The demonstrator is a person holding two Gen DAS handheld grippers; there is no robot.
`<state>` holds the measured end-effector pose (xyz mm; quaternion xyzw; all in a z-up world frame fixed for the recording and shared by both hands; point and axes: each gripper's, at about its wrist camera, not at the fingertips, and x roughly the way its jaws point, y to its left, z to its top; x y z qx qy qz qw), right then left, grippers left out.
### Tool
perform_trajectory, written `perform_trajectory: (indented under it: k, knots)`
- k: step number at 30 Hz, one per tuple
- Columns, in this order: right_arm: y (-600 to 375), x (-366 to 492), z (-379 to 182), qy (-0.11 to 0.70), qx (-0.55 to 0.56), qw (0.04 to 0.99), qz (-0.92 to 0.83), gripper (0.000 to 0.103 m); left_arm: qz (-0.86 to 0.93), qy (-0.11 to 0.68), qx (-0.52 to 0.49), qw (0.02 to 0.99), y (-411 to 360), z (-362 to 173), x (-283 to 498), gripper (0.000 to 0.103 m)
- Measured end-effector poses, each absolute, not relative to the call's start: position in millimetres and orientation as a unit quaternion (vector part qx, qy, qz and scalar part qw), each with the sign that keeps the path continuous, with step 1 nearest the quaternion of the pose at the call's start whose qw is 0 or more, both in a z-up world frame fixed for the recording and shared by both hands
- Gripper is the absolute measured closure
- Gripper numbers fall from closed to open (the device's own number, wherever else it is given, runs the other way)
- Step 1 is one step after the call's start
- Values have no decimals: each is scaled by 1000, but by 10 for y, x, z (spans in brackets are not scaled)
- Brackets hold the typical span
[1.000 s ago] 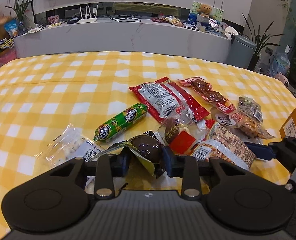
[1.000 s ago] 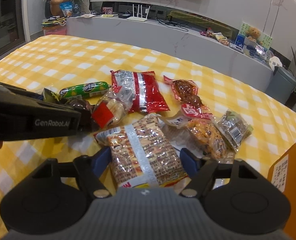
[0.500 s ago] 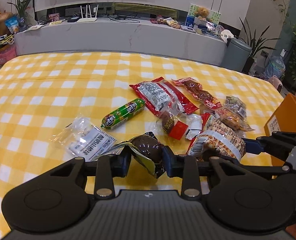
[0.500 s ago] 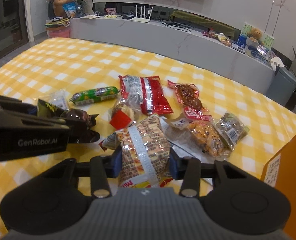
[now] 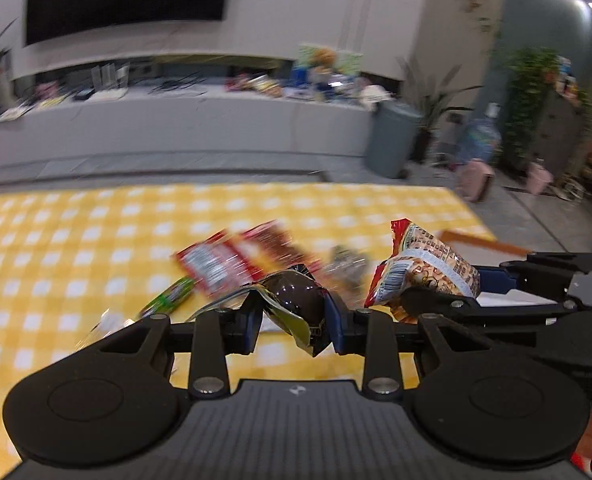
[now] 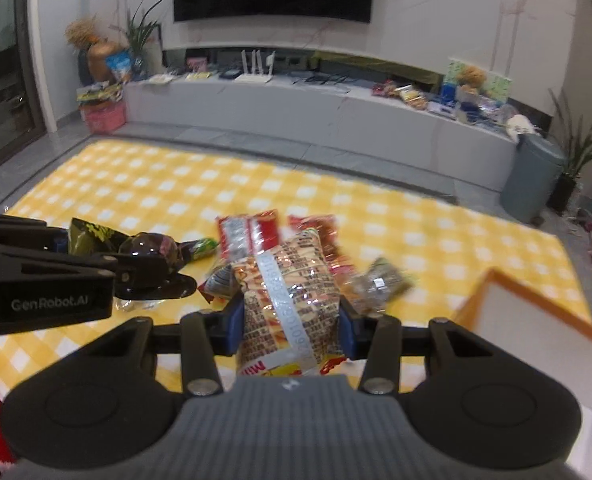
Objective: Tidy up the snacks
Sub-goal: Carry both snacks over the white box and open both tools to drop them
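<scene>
Item: two snack packs in transit, both lifted clear of the yellow checked tablecloth [image 6: 144, 184]. Left gripper [image 5: 294, 316]: jaws pinching a dark round chocolate-coloured snack [image 5: 296, 296] in a crinkled wrapper, wrapper tails hanging loose to either side of the pads. Right gripper [image 6: 292, 330]: jaws pinching a patterned foil snack bag [image 6: 292, 296] across its width; the jaws have just been closing, and the bag sits between them with both blue pads pressed into its sides. Remaining stock on the cloth, toward its near right part: a red packet [image 6: 248, 234], a green sausage stick [image 5: 168, 298], and several smaller packs, blurred. Destination, judged: the orange-edged box [image 6: 535, 320] at the near right corner of the cloth, just beside the right gripper. Handling notes, as judgement: the foil bag is puffy and slick, so it may slide down if the squeeze eases; it should be carried level over the box rim and released low inside. The dark snack is held partly by its wrapper, so a swing could twist it loose; a slow carry is advised. The two grippers travel close together, so the right one should empty first and clear the box mouth, leaving room for the left to follow without a knock.
</scene>
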<state>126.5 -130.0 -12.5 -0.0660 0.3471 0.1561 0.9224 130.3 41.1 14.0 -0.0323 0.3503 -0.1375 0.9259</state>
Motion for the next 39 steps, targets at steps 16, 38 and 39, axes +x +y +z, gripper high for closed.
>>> perform_trajectory:
  k: [16,38,39]
  knots:
    - [-3023,1301,-180,491,32,870,38,58,-336,425,65,838,-1379,177,1630,65]
    - [-3492,1728,-1076,633,-3,770,79,57,-356,540,260,717,-2298,-650,1755,65]
    - [-3491,1731,-1094,635,-3,769,78,57,-354,542,262,716,-2303,-668,1758,65]
